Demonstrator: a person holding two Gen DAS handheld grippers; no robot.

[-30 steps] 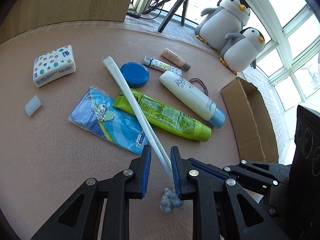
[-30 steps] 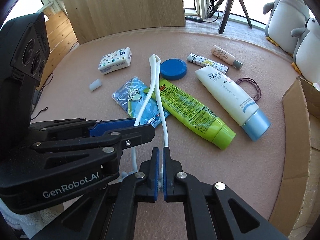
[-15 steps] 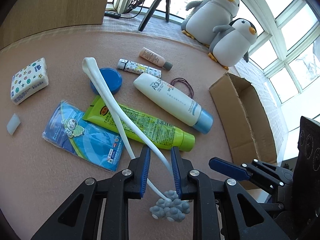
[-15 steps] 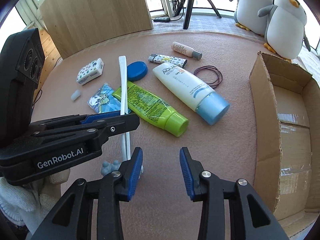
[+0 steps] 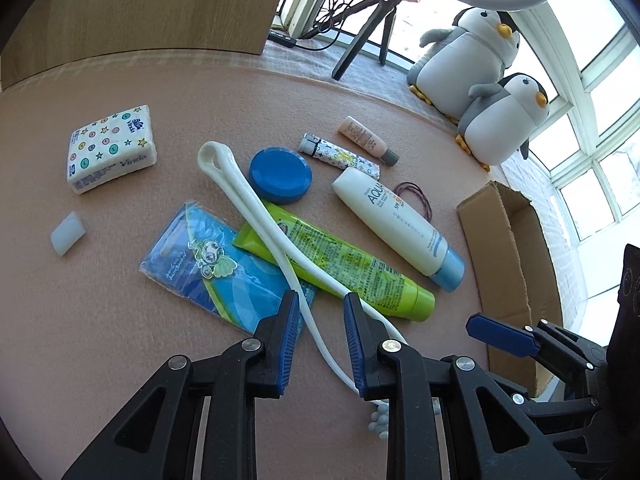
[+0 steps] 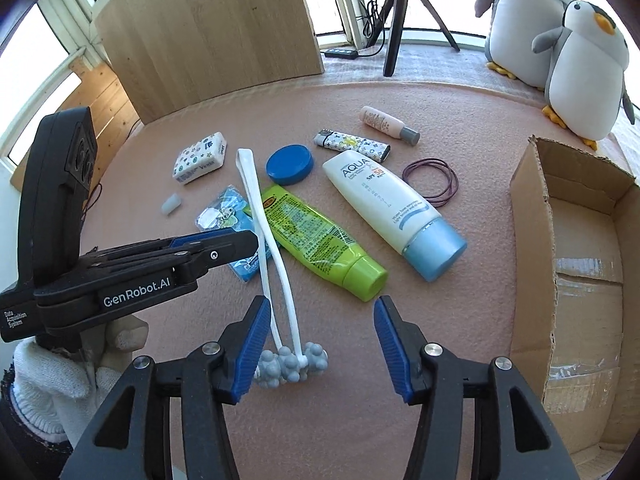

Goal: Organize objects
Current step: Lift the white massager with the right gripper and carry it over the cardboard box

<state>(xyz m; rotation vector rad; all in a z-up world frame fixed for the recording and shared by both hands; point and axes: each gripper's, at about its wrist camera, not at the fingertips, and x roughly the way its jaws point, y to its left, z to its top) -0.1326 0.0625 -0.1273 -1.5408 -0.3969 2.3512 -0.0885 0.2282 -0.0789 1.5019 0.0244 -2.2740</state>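
I see both my left gripper (image 5: 320,340) and right gripper (image 6: 318,344) spread open, holding nothing, the white massager (image 6: 276,264) lying across the green tube (image 6: 320,240) between them.

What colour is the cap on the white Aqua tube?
Light blue cap, clearest in the right wrist view.

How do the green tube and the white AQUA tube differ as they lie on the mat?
The green tube has a green cap; the white AQUA tube has a wider light-blue cap. The white massager handle lies across the green tube's flat end, which overlaps the blue packet; nothing rests on the AQUA tube. Both lie flat, roughly parallel, caps toward the cameras.
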